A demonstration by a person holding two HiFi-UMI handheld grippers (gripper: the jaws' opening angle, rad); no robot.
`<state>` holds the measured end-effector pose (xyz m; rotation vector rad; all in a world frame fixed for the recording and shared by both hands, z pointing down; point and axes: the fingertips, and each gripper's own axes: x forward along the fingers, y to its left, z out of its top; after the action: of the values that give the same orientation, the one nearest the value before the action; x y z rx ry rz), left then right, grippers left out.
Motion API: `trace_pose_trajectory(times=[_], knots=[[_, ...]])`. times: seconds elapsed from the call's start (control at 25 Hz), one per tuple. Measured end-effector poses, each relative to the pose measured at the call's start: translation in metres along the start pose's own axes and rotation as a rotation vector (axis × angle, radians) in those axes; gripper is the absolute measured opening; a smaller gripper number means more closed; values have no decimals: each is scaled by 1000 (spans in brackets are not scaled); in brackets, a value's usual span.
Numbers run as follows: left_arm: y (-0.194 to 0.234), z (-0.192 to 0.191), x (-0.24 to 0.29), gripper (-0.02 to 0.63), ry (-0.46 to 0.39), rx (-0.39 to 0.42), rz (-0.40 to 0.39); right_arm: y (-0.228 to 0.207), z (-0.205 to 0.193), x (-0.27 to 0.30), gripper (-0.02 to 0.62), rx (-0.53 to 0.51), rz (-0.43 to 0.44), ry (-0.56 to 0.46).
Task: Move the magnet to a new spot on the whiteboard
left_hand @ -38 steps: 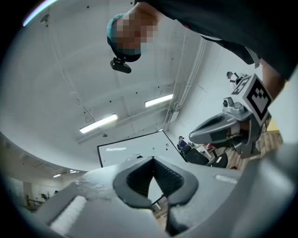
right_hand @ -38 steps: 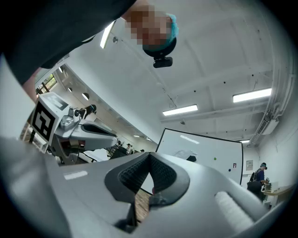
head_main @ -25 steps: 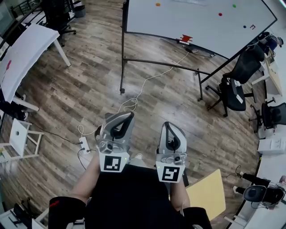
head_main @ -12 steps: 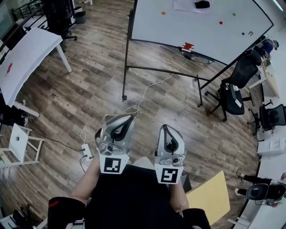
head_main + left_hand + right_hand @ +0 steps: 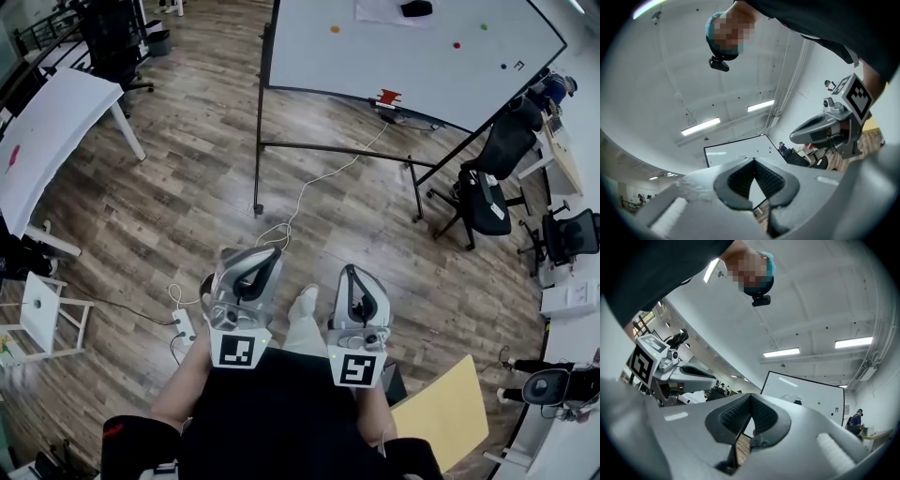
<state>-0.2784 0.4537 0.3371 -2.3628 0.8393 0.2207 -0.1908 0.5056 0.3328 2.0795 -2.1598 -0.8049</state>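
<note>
1. White table (image 5: 52, 117) at 10 o'clock on the wood floor (image 5: 187, 169). Small white chair (image 5: 42, 295) at 9.
2. Left tongs (image 5: 265, 253) at 6-7 o'clock, held in front of the person. Clenched, nothing btwn the jaws, tips aimed twd 12.
3. White cable (image 5: 309, 178) lies on the floor, running from near the tongs' tips up twd the board's stand.
4. Right tongs (image 5: 351, 272) at 6, just beside the left, apart from it. Also clenched and empty.
5. Whiteboard (image 5: 403, 66) at 12-1 o'clock, well apart from both tongs. On it, L to R: orange magnet (image 5: 335, 29), black eraser (image 5: 416, 8) at the top edge, red magnet (image 5: 457, 44), green magnet (image 5: 484, 27). Can't tell which one is to be moved.
6. Black office chair (image 5: 487, 202) at 2-3 o'clock, by the board's right leg.
</note>
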Motion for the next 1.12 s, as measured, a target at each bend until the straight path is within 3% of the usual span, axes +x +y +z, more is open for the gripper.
trace_pose_trajectory(times=[0.56, 1.12], knots=[[19, -39, 60, 0, 29, 16, 40, -32, -36, 64, 2, 17, 41, -24], [24, -85, 171, 0, 68, 47, 53, -106, -98, 146, 2, 55, 82, -33]])
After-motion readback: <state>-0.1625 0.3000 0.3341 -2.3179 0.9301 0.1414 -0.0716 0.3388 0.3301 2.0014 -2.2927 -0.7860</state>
